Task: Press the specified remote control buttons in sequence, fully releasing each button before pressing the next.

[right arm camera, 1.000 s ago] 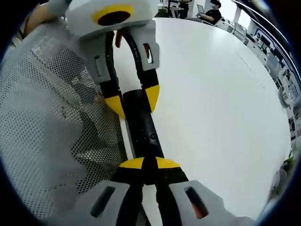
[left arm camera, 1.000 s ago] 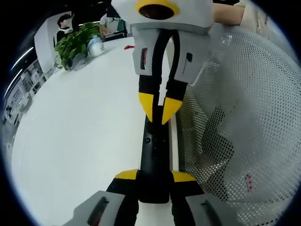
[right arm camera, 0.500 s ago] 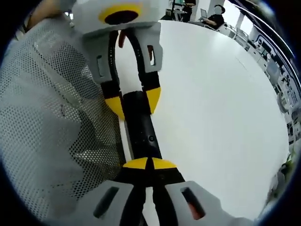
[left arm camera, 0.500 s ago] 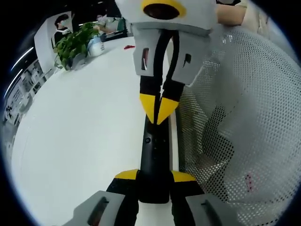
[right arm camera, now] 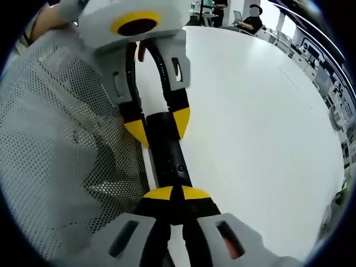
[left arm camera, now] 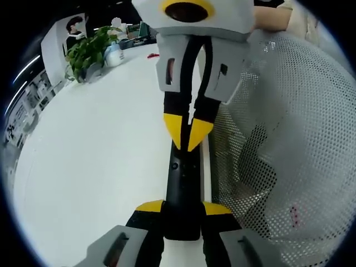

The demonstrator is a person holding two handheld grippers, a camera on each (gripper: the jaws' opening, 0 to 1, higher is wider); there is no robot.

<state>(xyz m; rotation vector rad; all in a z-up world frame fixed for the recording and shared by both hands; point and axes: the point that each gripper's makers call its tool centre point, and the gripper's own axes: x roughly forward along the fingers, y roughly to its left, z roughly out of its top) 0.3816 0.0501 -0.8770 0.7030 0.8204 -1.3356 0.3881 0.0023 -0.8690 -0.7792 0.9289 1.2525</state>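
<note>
A slim black remote control (left arm camera: 181, 178) is held lengthwise over the edge of a white table (left arm camera: 94, 150). My left gripper (left arm camera: 182, 208) is shut on its near end, one yellow tip on each side. My right gripper (left arm camera: 187, 133) comes down from the top of the left gripper view, shut, its yellow tips together and touching the remote's top face just above a small round button (left arm camera: 175, 165). In the right gripper view, the right gripper (right arm camera: 177, 193) sits on the remote control (right arm camera: 167, 153), and the left gripper (right arm camera: 158, 125) clamps the far end.
White mesh fabric (left arm camera: 278, 139) worn by a person lies close along one side of the remote. A potted plant (left arm camera: 86, 53) and a small red item (left arm camera: 152, 55) stand at the table's far end. People sit at desks in the background (right arm camera: 247, 16).
The right gripper's yellow tips have drawn together and dropped slightly onto the remote. The left gripper and the remote have held still.
</note>
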